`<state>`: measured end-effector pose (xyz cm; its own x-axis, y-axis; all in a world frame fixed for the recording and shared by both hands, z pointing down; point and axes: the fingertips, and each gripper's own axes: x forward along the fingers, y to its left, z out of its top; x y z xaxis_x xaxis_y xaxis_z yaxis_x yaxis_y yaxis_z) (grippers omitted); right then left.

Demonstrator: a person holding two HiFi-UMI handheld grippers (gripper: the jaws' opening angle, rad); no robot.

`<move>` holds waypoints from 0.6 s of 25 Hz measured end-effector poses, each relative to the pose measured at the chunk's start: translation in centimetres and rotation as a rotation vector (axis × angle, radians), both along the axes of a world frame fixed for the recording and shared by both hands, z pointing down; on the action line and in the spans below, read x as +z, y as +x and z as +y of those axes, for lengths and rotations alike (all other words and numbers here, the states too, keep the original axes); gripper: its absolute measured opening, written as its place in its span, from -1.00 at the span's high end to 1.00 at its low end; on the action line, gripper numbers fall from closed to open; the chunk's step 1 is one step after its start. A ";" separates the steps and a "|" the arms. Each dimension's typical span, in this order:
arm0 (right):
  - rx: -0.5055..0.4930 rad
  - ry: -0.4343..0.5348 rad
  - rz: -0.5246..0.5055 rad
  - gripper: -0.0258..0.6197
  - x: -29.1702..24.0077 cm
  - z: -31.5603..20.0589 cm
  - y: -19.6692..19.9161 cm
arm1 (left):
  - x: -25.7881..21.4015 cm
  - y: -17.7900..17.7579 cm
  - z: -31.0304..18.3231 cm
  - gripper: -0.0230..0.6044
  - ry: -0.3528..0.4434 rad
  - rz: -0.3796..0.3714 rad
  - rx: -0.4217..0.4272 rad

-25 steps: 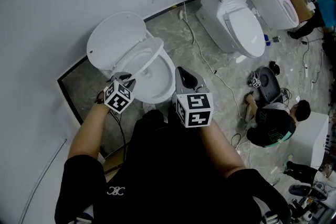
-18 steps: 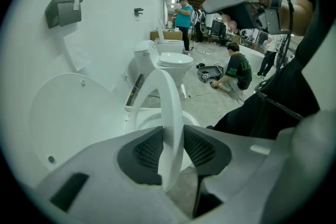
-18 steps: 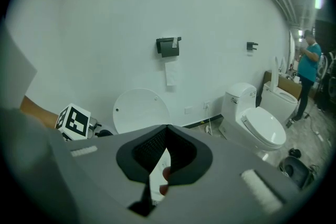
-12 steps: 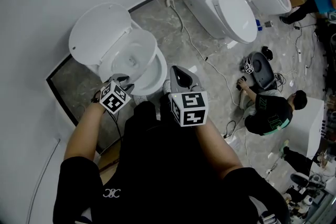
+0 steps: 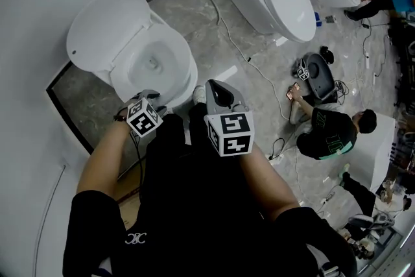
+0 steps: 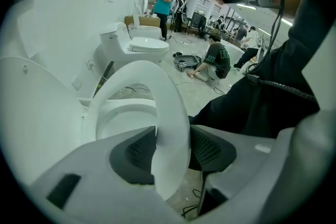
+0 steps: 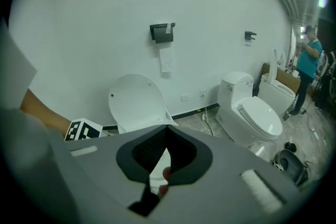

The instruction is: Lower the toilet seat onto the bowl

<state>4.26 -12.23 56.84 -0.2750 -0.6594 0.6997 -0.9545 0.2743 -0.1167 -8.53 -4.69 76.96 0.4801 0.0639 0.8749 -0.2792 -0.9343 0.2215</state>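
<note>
My left gripper [image 5: 153, 100] is at the front of the near toilet, pointing steeply down, and the front of the toilet seat [image 6: 169, 97] runs between its two dark pads. The jaws have just been opening and now stand wide. The seat's rim is still between them, but the pads are not clamped on it.

The seat is down low over the bowl [image 5: 150, 61], its white ring lined up with the bowl's rim. I cannot tell from here whether it rests fully on the porcelain. Behind it the lid [image 5: 97, 29] stands upright, leaning back toward the white wall.

My right gripper [image 7: 167, 128] is off to the right of the bowl and apart from it, angled downward. Its pads meet at the tips and there is nothing between them. In the head view it sits just right of the left one, and both marker cubes face up at me.

Further along the wall stands a second toilet [image 5: 285, 0] with its lid closed. A pale cable [image 5: 227, 36] trails across the grey marbled floor [image 5: 194, 16] between the two toilets. A person in a dark shirt [image 5: 331, 133] crouches on the floor to my right (busy with some dark gear there, which is too small to make out). A black paper holder [image 7: 161, 31] is fixed to the wall above the open lid.
</note>
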 end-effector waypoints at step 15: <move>-0.130 -0.103 0.015 0.90 7.7 -2.1 1.7 | 10.8 4.1 4.5 0.18 -0.089 -0.111 0.090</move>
<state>5.94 -14.32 64.51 -0.3422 -0.5436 0.7664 -0.9137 0.3828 -0.1365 -4.42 -0.22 87.75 0.3695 0.1822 0.9112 -0.2227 -0.9347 0.2772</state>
